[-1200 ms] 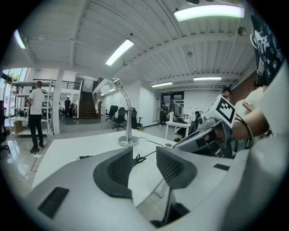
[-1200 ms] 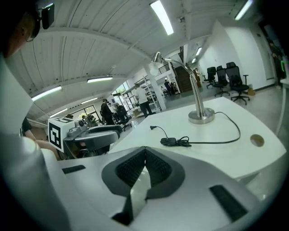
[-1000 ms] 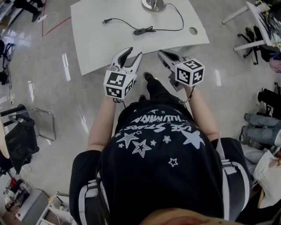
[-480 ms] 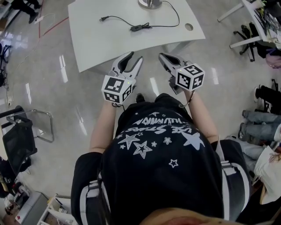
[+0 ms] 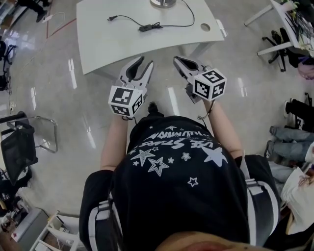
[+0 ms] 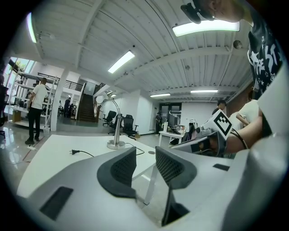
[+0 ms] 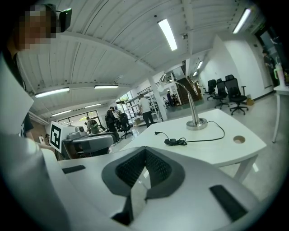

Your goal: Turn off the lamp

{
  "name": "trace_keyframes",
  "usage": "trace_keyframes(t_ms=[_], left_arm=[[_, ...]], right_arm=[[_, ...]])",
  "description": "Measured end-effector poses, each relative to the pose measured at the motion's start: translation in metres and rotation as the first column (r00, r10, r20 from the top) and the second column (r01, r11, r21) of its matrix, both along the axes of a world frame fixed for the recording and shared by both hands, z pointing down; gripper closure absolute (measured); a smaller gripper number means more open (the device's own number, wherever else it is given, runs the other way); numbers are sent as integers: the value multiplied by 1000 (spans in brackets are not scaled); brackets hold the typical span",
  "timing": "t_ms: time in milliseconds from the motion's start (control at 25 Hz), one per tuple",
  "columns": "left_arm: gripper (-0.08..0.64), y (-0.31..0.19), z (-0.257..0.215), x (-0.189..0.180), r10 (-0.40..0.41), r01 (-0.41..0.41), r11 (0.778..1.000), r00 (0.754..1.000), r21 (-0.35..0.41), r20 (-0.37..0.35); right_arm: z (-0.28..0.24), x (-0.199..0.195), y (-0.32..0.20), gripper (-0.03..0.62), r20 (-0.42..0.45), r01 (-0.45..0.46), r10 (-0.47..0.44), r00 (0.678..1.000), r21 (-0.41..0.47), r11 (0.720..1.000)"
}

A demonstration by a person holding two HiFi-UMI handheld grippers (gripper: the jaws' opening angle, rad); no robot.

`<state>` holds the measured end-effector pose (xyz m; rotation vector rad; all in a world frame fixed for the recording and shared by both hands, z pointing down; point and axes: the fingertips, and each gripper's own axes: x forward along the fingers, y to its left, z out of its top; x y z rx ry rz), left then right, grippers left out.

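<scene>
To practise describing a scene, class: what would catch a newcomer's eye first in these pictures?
Two hand-held grippers with black-and-white marker cubes sit in the middle of the head view, the left hand-held gripper open, the right hand-held gripper shut and empty. Beyond them stands a white table bearing a lamp and a black cord whose plug lies loose.

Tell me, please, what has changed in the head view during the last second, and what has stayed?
The left hand-held gripper and the right hand-held gripper drifted slightly down and left, while the table with the lamp base and cord slid toward the picture's top edge. Nothing was taken or let go. Unchanged: left jaws apart, right jaws together, both empty; the cord lies on the table.
</scene>
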<state>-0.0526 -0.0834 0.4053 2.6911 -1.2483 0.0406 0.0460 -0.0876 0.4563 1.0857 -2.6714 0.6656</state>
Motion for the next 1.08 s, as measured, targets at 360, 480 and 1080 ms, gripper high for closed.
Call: trace_keyframes(t_ms=[360, 480, 1080], left_arm=[[470, 46, -4, 42, -16, 16, 1000, 1000, 12, 25], [487, 62, -11, 57, -20, 20, 1000, 1000, 22, 22], [551, 151, -23, 95, -39, 38, 999, 999, 36, 29]], right_arm=[[-9, 37, 47, 586, 16, 17, -18, 1000, 41, 999], [-11, 53, 65, 586, 19, 24, -25, 999, 42, 999], [-13, 97, 150, 586, 15, 58, -59, 998, 51, 997]])
